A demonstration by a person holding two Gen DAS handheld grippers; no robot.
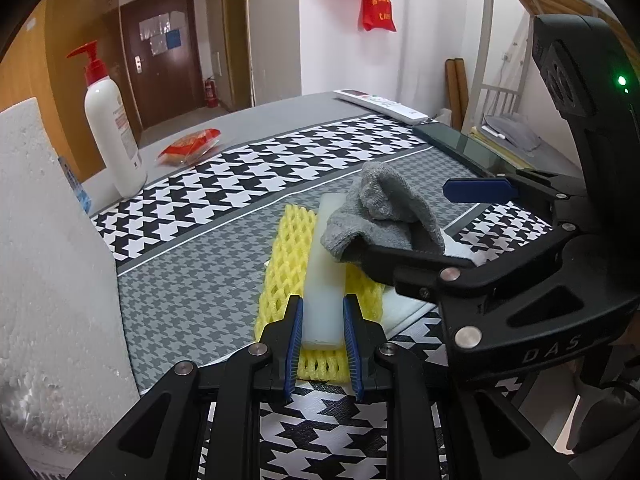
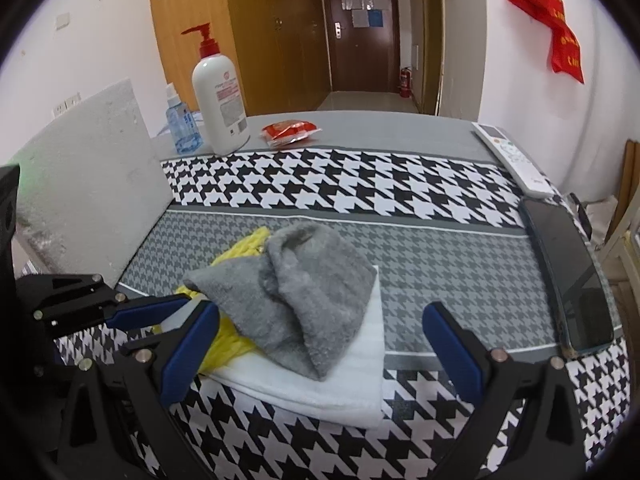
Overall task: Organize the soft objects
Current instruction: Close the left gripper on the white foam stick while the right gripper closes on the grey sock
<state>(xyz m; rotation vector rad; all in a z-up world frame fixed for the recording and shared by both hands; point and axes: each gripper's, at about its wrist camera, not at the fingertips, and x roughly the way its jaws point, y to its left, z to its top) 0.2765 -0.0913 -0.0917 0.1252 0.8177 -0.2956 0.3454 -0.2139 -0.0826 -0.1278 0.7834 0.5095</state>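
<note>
We had the left gripper [image 1: 323,320] pinching the near end of the white foam bar [image 1: 325,264], which lay on the yellow foam net [image 1: 286,264]. Our right gripper [image 2: 320,336] stood spread around the grey sock [image 2: 296,296], heaped on the folded white cloth [image 2: 344,384].

A plain white-walled room, as I see it.
I face a dark brown door [image 2: 362,26] beyond wooden wardrobes [image 2: 240,32]; a white metal bunk frame [image 1: 494,40] stands right.
</note>
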